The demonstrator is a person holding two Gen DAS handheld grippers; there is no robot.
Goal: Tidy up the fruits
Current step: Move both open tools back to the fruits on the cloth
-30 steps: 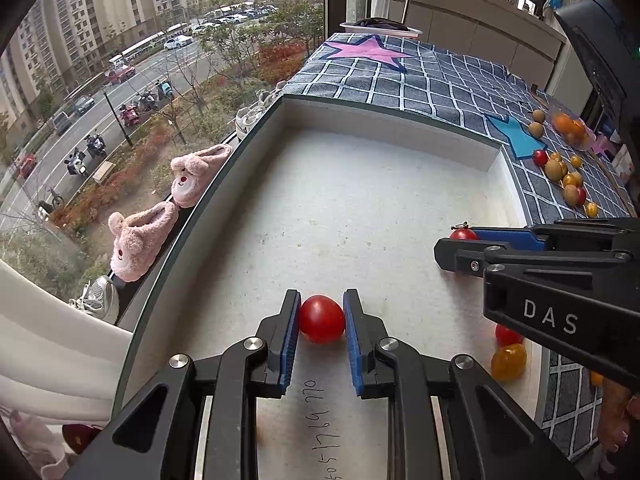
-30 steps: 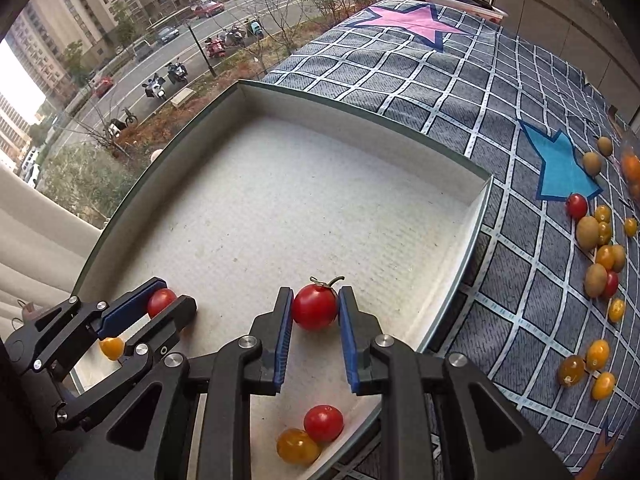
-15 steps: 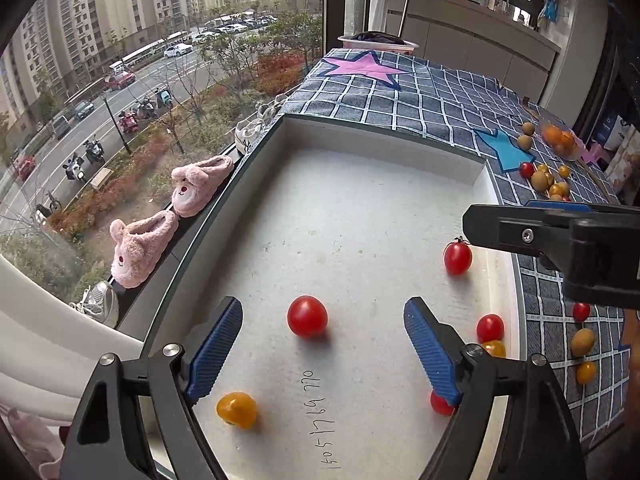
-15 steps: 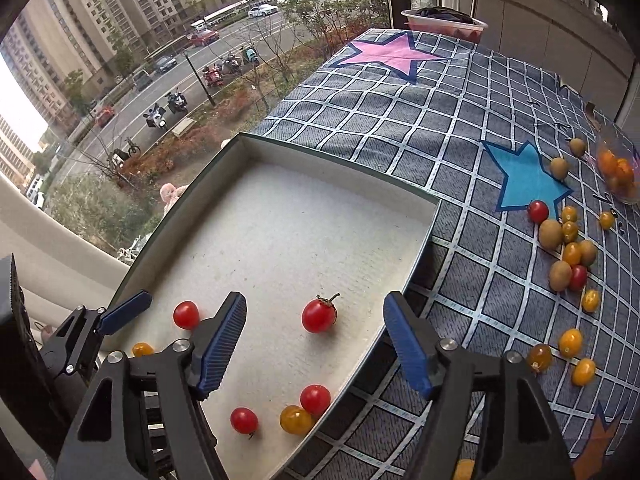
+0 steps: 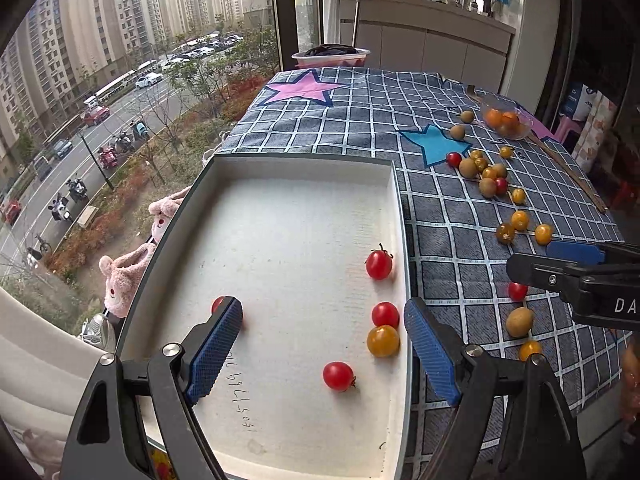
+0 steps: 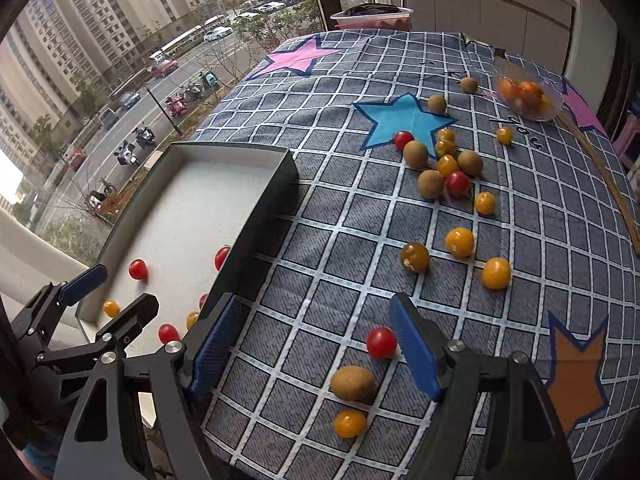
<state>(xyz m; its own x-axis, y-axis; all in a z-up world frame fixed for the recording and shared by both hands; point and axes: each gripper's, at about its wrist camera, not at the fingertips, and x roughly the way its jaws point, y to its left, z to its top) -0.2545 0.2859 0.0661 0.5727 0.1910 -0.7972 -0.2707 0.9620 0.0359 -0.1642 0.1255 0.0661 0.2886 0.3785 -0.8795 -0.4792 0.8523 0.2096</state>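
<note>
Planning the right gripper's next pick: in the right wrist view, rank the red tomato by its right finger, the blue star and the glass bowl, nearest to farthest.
1. Red tomato, beside the right gripper's right finger.
2. Blue star, mid-cloth, ahead.
3. Glass bowl, far right corner.

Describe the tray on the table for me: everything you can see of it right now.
The tray is a shallow rectangular box, seemingly cardboard, with dark green outer walls and a white, slightly textured floor bearing handwritten digits near its close edge. It lies flat on the checked tablecloth at the window side. Inside lie loose cherry tomatoes, mostly red; one has a stem, and a yellow one touches a red one by the right wall. The open left gripper is above it, not touching.
</note>
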